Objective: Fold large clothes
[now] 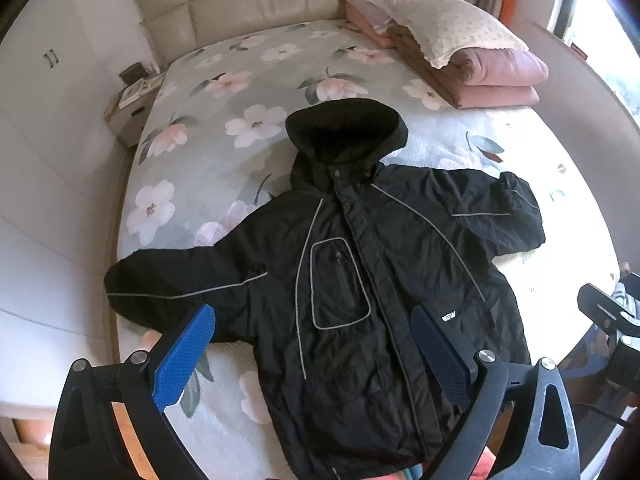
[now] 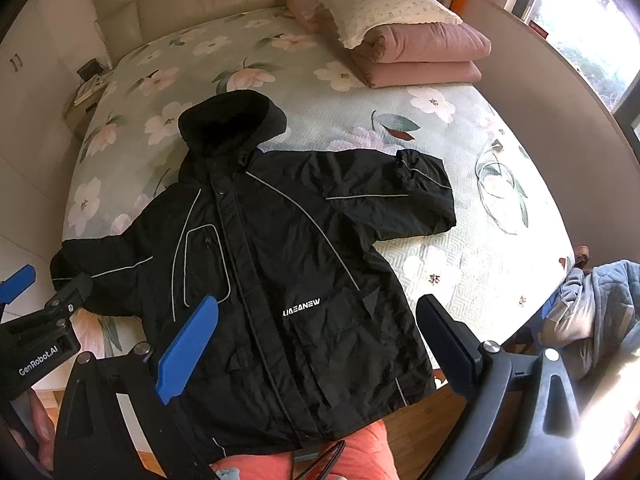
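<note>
While the black jacket [image 1: 360,272] lay flat, front up, on the bed [image 1: 224,92], both grippers, left [image 1: 316,356] and right [image 2: 320,344], hovered above its lower part with jaws apart, holding nothing. To fold well, I judged each sleeve [image 2: 404,196] should be gripped near the cuff and brought across the chest first.

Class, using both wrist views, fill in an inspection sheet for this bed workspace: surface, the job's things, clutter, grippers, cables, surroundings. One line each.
Surface: bed with a floral cover, brightly sunlit on the window side.
Job's things: black hooded jacket lying front up, closed, both sleeves spread out, hem hanging over the near edge; not yet folded.
Clutter: folded pink quilts with a cream pillow on top, at the far corner of the bed, apart from the jacket.
Grippers: left gripper and right gripper both open, above the jacket's lower half, holding nothing.
Cables: a dark cable near the bottom edge of the right wrist view.
Surroundings: padded headboard, nightstand, window, grey-blue clothing beside the bed.
</note>
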Demonstrator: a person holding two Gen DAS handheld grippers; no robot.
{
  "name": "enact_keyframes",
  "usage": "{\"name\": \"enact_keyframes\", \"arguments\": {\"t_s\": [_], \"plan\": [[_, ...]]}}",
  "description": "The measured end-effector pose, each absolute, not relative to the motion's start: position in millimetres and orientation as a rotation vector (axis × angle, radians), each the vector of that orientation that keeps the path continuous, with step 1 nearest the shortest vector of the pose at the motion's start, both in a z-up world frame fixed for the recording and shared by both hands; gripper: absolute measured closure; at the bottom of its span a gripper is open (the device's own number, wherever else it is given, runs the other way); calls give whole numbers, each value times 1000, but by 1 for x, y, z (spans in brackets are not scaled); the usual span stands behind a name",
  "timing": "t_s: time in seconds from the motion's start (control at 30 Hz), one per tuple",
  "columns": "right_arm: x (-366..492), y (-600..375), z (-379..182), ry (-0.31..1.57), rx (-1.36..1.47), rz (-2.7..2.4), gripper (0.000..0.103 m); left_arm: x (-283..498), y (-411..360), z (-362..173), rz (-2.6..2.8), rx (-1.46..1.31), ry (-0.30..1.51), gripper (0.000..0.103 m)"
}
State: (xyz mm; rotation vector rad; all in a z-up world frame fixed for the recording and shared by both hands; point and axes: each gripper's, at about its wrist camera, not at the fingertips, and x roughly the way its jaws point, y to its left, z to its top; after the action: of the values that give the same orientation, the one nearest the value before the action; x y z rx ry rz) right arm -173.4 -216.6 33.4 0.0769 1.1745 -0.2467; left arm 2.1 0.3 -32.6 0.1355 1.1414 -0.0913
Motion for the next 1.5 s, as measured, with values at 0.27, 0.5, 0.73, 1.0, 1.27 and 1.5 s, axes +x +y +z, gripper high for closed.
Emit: {"name": "enact_keyframes", "arguments": {"t_s": [0.27,0.5,0.73,1.0,1.27,1.5], "plan": [[-164,-245,32,1163,26,-137,3,-10,-31,-23,-28,75,1124,4],[-154,-298,25,1180,18,-56,3,-16,-87,-28,10,56,1161,4],[-145,-354,12,1206,-3,-49,3,-14,-150,-35,-1,82,1169,4],[-135,-401,-3,1226,-3,-39,3,-3,-196,-52,2,78,1192,4],[-118,-451,-59,1207,28,-41,3,20,-230,-109,-2,63,1232,4],[-72,-496,-149,1216,18,-86,13,43,-264,-173,-41,55,1220,5]]}}
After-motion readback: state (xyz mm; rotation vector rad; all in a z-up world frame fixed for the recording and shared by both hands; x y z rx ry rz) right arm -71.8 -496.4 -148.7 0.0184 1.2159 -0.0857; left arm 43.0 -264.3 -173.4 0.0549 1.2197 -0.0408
